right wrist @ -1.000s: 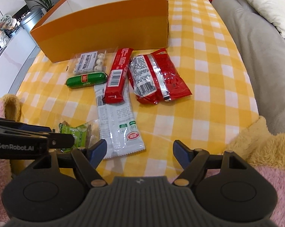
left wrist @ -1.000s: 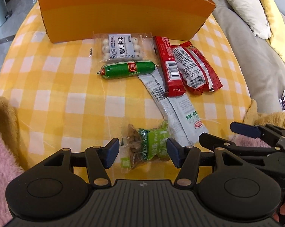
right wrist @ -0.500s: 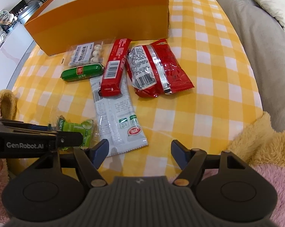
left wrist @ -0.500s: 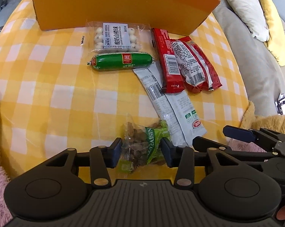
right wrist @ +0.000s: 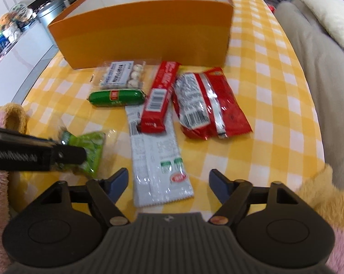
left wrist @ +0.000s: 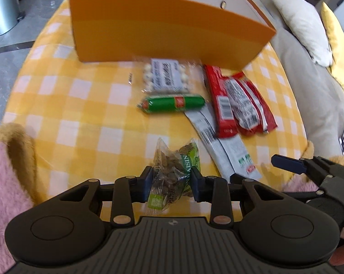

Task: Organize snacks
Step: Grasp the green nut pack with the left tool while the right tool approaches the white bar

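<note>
left gripper (left wrist: 171, 183): jaws have just been closing; blue pads now pinch the raisin packet (left wrist: 174, 178) from both sides; packet crumpled between them, top end sticking up past the fingertips; seen from the right wrist view it comes in from the left edge, its tip over the green end of the packet (right wrist: 89, 150)
right gripper (right wrist: 168, 183): jaws have just been opening further; spread wide, nothing between the pads; hangs over the near end of the white sachet (right wrist: 158, 166), contact with it not clear
orange box (left wrist: 167, 29): open top, pale inside; stands at the far side of the table (left wrist: 69, 114), behind all the snacks
clear pack of white balls (left wrist: 166, 76): flat on the cloth, just in front of the box wall; printed label facing up
green sausage (left wrist: 172, 103): lies crosswise, just beside the near edge of the ball pack
red bar (right wrist: 160, 98): lengthwise, barcode up; its near end overlaps the far end of the white sachet
red bag (right wrist: 208, 105): right of the red bar, touching or nearly so; barcode side up; foil wrinkled
white sachet: long, flat, runs from under the red bar toward the right gripper
cloth: yellow and white check, covers the table
surroundings: fuzzy pink and tan sleeves (left wrist: 5, 164) at both lower edges; grey sofa with cushions (left wrist: 302, 22) at right; metal bin (left wrist: 2, 6) on the floor at far left
image quality: both views motion-blurred; small print unreadable
</note>
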Demonstrator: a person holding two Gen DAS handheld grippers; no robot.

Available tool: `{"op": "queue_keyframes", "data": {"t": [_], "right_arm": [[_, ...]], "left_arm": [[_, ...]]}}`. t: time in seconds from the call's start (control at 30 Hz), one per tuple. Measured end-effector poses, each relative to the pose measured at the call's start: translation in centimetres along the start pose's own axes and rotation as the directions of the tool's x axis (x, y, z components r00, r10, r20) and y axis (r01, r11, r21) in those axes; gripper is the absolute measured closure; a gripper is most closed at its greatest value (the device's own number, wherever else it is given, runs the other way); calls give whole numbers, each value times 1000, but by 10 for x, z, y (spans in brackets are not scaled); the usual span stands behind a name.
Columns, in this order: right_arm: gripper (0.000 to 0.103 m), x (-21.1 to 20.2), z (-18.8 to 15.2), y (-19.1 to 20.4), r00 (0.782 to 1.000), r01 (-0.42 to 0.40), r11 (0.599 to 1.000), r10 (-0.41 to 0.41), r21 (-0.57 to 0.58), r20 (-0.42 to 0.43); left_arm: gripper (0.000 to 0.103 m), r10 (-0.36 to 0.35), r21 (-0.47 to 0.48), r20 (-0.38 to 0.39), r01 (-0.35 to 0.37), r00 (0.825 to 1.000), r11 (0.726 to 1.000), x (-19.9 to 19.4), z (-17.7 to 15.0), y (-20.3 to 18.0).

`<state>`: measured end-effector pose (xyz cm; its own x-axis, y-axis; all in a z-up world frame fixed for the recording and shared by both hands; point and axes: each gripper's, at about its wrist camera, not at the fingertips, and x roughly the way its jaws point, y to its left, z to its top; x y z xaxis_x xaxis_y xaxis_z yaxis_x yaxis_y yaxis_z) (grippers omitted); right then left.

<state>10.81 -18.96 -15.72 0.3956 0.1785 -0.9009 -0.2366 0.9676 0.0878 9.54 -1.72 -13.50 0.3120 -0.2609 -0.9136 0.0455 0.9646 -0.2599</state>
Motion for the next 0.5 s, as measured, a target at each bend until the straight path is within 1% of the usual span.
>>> {"op": "queue_keyframes", "data": {"t": [0.07, 0.2, 0.3, 0.37, 0.5], "right_arm": [[20, 6, 3, 5, 1000, -3, 1000, 3, -26, 1], [20, 19, 7, 11, 1000, 4, 997, -3, -73, 7], [23, 26, 10, 14, 1000, 13, 994, -10, -111, 20], [28, 30, 12, 16, 1000, 19, 992, -16, -128, 26], [28, 41, 13, 17, 1000, 15, 990, -13, -138, 20]], "left_arm": [[65, -2, -16, 6, 2, 1000, 1000, -1, 2, 4], [65, 6, -28, 9, -6, 1000, 1000, -1, 3, 9], [65, 0, -37, 4, 0, 1000, 999, 1, 4, 10], [65, -2, -37, 0, 2, 1000, 999, 2, 4, 10], [65, -9, -45, -7, 8, 1000, 999, 4, 5, 12]]}}
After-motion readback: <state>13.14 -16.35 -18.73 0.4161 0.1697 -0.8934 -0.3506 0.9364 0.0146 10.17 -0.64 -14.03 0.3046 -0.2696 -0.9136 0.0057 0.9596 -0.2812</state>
